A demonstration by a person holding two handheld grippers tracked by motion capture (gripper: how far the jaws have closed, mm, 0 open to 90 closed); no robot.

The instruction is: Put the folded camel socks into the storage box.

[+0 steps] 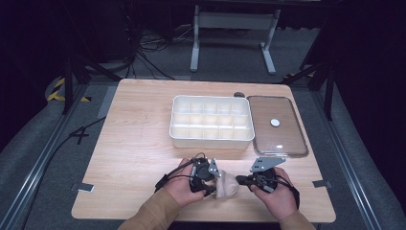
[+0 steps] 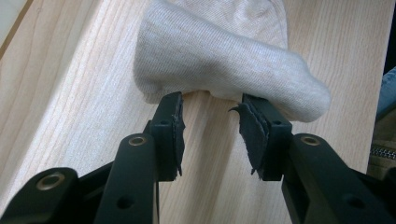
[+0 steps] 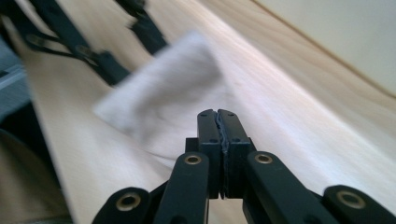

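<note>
A beige sock (image 1: 226,184) lies bunched on the wooden table near its front edge, between the person's two hands. My left gripper (image 1: 209,189) is at the sock's left side. In the left gripper view it (image 2: 210,100) stands open, and the edge of the sock (image 2: 219,56) rests just over its two fingertips. My right gripper (image 1: 239,180) comes in from the right with its tip at the sock's right edge. In the right gripper view its jaws (image 3: 218,113) are pressed together, with no fabric visible between them and the blurred sock (image 3: 163,84) just beyond.
A white box (image 1: 210,140) divided into several compartments stands at the table's middle. A clear lid (image 1: 287,139) lies flat to its right with a small white round piece (image 1: 275,122) on it. The table's front edge runs close under both hands.
</note>
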